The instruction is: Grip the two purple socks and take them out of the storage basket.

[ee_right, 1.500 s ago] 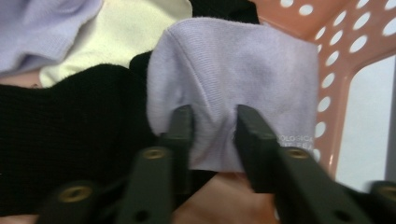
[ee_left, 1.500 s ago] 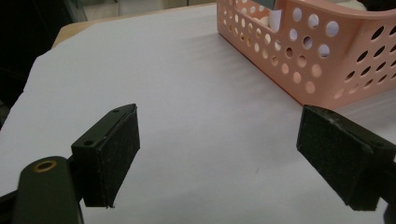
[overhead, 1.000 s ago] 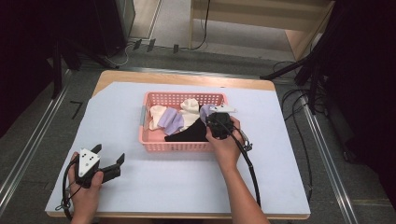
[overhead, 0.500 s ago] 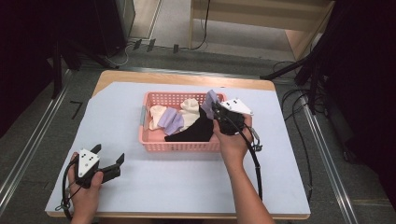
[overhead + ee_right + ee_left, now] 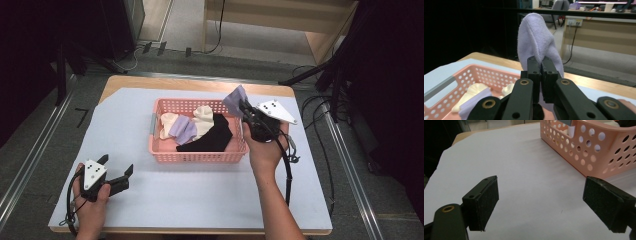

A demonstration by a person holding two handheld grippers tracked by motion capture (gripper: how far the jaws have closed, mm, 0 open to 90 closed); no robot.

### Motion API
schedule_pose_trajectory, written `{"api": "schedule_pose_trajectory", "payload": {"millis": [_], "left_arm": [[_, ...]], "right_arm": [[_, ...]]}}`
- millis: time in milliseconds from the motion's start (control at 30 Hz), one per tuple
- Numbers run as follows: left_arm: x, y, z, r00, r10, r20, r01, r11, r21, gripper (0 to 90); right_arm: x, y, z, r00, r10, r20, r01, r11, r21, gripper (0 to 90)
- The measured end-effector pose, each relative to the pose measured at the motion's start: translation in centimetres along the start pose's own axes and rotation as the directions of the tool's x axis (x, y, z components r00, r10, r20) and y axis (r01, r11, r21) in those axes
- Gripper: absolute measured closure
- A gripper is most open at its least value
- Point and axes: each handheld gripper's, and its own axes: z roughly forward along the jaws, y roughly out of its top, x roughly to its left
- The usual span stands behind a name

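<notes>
Two grippers working over the white table cover (image 5: 200,200), which is spanning most of the wooden tabletop (image 5: 150,82). Pink perforated basket (image 5: 195,155) is sitting mid-table, long axis running left-right in the high view.

Inside the basket: black sock (image 5: 212,137) is lying diagonally toward the front right, cream socks (image 5: 202,117) are sitting toward the back, and another lavender sock (image 5: 182,130) is lying between them.

Right gripper (image 5: 246,111) is hovering at the basket's back right corner, jaws pointing toward the far left of the table, and is clamping the lavender sock (image 5: 536,42). Jaws are pressing together on the fabric with almost no gap. In the right gripper view the sock is folding over the jaw tips: long axis roughly vertical, rounded end pointing up, the rest hanging down behind the jaws. In the high view the sock (image 5: 234,100) is sticking out past the gripper tip, above the basket's back rim, clear of the other socks.

Left gripper (image 5: 120,175) is resting low on the cover at front left, well apart from the basket, pointing right toward it. Its jaws are standing wide apart, holding nothing; the left gripper view is showing bare cover between the pads and the basket's corner (image 5: 594,152) beyond.
</notes>
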Motion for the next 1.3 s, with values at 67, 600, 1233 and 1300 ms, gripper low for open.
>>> {"api": "schedule_pose_trajectory", "payload": {"millis": [67,600,1233,1300], "left_arm": [[0.0,0.0,0.0,1.0,-0.001,0.0,0.001,1.0,-0.001,14.2],[-0.1,0.0,0.0,1.0,-0.001,-0.002,0.001,1.0,-0.001,14.2],[-0.1,0.0,0.1,1.0,0.003,-0.004,-0.003,1.0,0.003,14.1],[-0.1,0.0,0.1,1.0,0.003,-0.004,-0.003,1.0,0.003,14.1]], "right_arm": [[-0.6,0.1,-0.5,0.9999,0.008,0.014,-0.008,1.0,-0.01,87.3],[-7.1,-4.6,-3.0,0.9852,0.068,0.157,-0.081,0.994,0.073,87.1],[-2.7,-5.1,-0.1,0.9882,0.143,0.054,-0.147,0.987,0.066,66.1],[-1.3,-5.0,0.7,0.9907,0.133,0.028,-0.135,0.988,0.078,66.1]]}}
